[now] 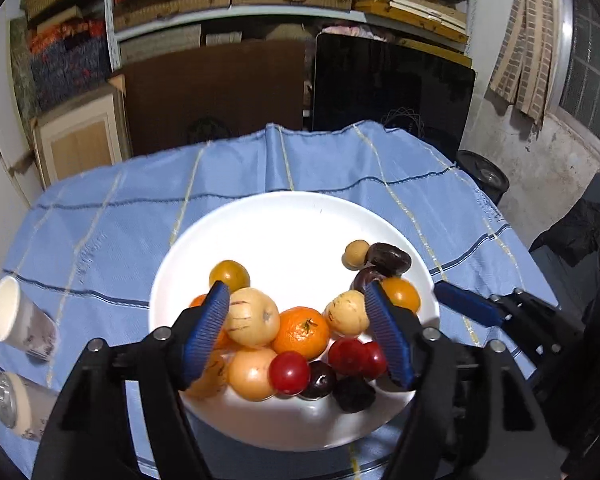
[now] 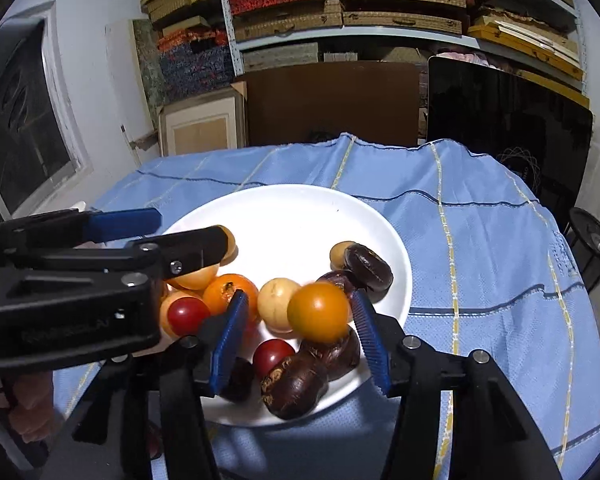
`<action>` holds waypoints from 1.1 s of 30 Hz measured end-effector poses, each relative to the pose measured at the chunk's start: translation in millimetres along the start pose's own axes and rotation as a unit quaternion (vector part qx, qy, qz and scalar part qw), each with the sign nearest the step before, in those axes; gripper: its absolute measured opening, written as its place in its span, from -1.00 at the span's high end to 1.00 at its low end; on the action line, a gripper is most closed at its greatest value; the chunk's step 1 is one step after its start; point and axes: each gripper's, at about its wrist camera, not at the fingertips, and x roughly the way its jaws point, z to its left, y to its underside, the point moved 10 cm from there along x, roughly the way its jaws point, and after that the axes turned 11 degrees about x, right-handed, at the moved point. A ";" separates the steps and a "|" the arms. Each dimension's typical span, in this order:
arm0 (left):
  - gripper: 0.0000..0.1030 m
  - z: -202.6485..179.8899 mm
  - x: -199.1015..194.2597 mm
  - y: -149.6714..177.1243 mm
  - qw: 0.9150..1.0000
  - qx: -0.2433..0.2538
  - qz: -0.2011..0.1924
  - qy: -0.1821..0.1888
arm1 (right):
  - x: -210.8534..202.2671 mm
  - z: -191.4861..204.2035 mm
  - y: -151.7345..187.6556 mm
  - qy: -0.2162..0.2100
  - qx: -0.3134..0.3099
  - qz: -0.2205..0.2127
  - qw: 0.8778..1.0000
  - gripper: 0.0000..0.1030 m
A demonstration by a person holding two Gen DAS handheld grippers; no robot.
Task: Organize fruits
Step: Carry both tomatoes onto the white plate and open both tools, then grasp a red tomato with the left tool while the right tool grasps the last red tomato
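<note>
A white plate [image 1: 284,216] sits on the bench under a blue checked cloth [image 1: 340,160], and the fruits are all heaped on its near half, leaving the far half bare. The left gripper [image 1: 298,334] hovers over the pile with its fingers [image 1: 206,328] spread wide and nothing between them; below the gap lie a mandarin [image 1: 301,332], two pale striped fruits [image 1: 252,316], red cherry tomatoes [image 1: 289,372] and some dark fruits [image 1: 354,394]. The right gripper [image 2: 300,344] hangs over the plate's right side, fingers also apart; an orange-yellow tomato [image 2: 319,312] shows between them, but whether a pad touches it cannot be told, and nothing looks squeezed. The fruits are judged small, light and round, so they will roll on the smooth glazed plate and nudge their neighbours when one is lifted. The tomatoes have a taut glossy skin that is likely slippery and will split under hard pressure, so a gentle closure across the widest girth suits them, with the ribbed pads doing the holding. The mandarin probably gives a little and tolerates a firmer pinch across its sides. The wrinkled dark fruits [image 2: 296,388] look irregular, so the pads should bear on their broader faces. Two paper cups [image 1: 14,316] lie on their sides at the left edge of the cloth, well apart from the plate
</note>
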 end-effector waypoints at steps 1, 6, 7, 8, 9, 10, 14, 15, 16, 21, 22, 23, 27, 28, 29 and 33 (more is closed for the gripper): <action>-0.36 1.1 -4.3 1.5 1.000 0.002 -0.001 -0.003 | -4.0 -1.5 -1.2 -0.003 0.006 -0.005 1.000 -0.07; -0.42 14.6 -24.1 23.0 1.000 -0.022 0.010 -0.001 | -36.5 -8.2 0.4 -0.026 0.039 -0.027 0.999 -0.18; -0.42 17.1 -28.6 28.3 1.000 -0.025 0.010 0.000 | -41.6 -8.0 3.6 -0.031 0.041 -0.025 0.998 -0.18; -0.43 19.7 -33.3 33.8 1.000 -0.028 0.010 0.001 | -48.7 -7.3 9.3 -0.034 0.041 -0.022 0.998 -0.19; -0.43 22.5 -39.3 42.0 0.999 -0.030 0.011 -0.002 | -54.1 -7.3 13.7 -0.033 0.040 -0.021 0.998 -0.23; -0.47 24.5 -43.7 47.9 0.999 -0.031 0.012 -0.004 | -59.1 -7.4 18.4 -0.031 0.040 -0.020 0.998 -0.25; -0.51 32.1 -63.6 76.8 0.999 -0.035 0.012 -0.015 | -78.0 -4.5 47.0 -0.034 0.048 -0.007 0.998 -0.30; -0.51 32.8 -67.7 84.0 0.999 -0.037 0.012 -0.015 | -81.8 -2.4 54.1 -0.032 0.044 -0.006 0.999 -0.30; -0.51 33.0 -72.5 94.8 0.999 -0.038 0.014 -0.015 | -84.8 0.2 60.5 -0.029 0.038 -0.006 0.999 -0.30; -0.51 25.1 -85.8 133.7 0.999 -0.029 0.023 -0.015 | -102.4 12.8 96.5 -0.032 0.029 0.001 0.999 -0.30; -0.51 22.0 -87.3 142.1 0.999 -0.027 0.026 -0.013 | -104.9 13.2 102.8 -0.034 0.033 0.001 0.999 -0.30; -0.51 19.5 -87.3 148.9 0.999 -0.026 0.029 -0.010 | -105.6 12.8 108.0 -0.036 0.036 0.003 0.999 -0.30; -0.51 9.7 -86.6 172.2 0.999 -0.019 0.043 -0.008 | -99.1 9.4 127.8 -0.042 0.050 0.017 0.998 -0.30; -0.51 8.3 -85.6 174.5 0.999 -0.019 0.045 -0.008 | -95.8 8.4 132.3 -0.046 0.054 0.024 0.997 -0.31; -0.51 6.6 -83.8 176.6 0.999 -0.018 0.047 -0.008 | -93.5 8.3 134.6 -0.048 0.056 0.028 0.997 -0.31; -0.31 3.2 -71.0 189.6 0.997 -0.039 0.063 0.010 | -91.1 8.2 138.6 -0.052 0.049 0.027 0.997 -0.31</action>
